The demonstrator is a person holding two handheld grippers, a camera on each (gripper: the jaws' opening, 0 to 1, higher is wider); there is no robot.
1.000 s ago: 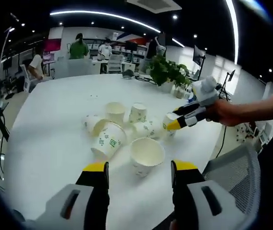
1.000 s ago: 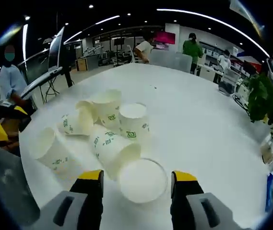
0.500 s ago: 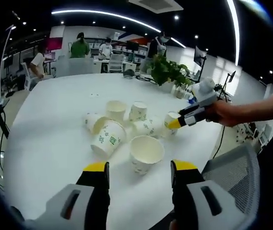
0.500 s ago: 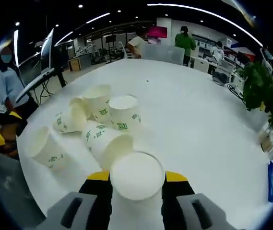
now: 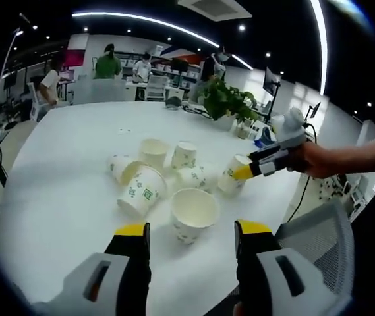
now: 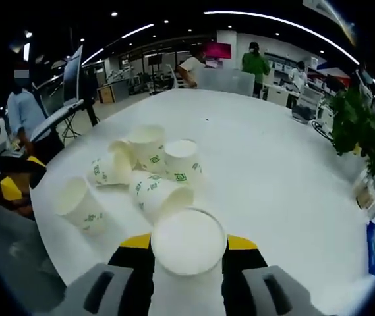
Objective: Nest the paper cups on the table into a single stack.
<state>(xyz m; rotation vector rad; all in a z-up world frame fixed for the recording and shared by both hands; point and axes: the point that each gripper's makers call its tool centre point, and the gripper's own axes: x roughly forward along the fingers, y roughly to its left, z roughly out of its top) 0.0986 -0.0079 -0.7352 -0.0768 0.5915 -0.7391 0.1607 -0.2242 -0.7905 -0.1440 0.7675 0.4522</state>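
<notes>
Paper cups lie clustered on the white table [image 5: 55, 197], some upright, some tipped on their sides. In the left gripper view, going left to right: a tipped cup [image 5: 138, 191] with green print, an upright cup [image 5: 154, 153] behind it, an open-mouthed cup [image 5: 193, 214] just ahead of the left gripper [image 5: 189, 232], whose jaws stand wide with nothing between them, and then a tilted cup [image 5: 232, 175] clamped by the right gripper [image 5: 244, 172], held by a person's hand [image 5: 309, 159]. In the right gripper view, a lone cup [image 6: 82, 205] stands at the left, the cluster sits centre, and the right gripper's jaws press both sides of the held cup's rim. A potted plant [image 6: 362, 135] stands far right.
</notes>
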